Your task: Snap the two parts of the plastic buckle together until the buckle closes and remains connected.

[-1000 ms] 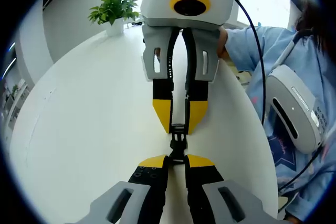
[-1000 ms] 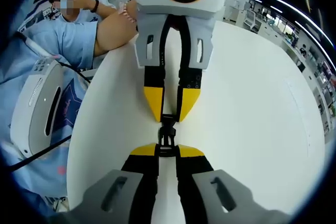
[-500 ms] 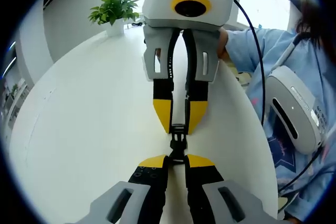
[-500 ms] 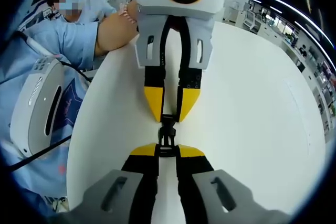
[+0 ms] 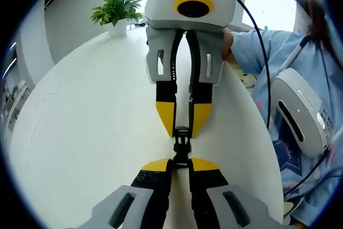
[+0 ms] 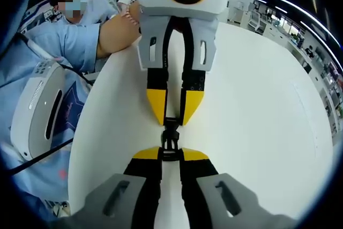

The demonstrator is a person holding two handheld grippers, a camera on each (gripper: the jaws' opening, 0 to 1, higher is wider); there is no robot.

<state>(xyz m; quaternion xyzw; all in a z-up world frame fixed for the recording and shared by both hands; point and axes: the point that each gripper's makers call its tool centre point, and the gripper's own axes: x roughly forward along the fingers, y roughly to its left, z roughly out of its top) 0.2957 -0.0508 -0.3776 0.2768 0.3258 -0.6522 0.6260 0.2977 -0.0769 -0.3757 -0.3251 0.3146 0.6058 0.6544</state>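
In the left gripper view we are seeing the black plastic buckle (image 5: pixel 181 146) spanning the short gap between the two tools, above the white tabletop (image 5: pixel 91 132). Its near end is sitting between the yellow tips of the left tool (image 5: pixel 181 163), whose jaws are pinching in on it; its far end is sitting between the yellow tips of the right tool (image 5: pixel 183 128), which is entering from the far side with its jaws likewise clamping it.

In the right gripper view the buckle (image 6: pixel 170 139) is lying between the right tool (image 6: pixel 170 154) near us and the left tool (image 6: pixel 171 117) beyond.

The buckle's long axis is running near to far, in line with both pairs of jaws. The two halves are appearing joined, though we cannot tell whether the latch is fully seated.

The tools are facing each other tip to tip. A hand (image 5: pixel 228 44) is gripping the body of the right tool, a blue sleeve behind it. A potted plant (image 5: pixel 117 12) is standing at the far edge of the tabletop.
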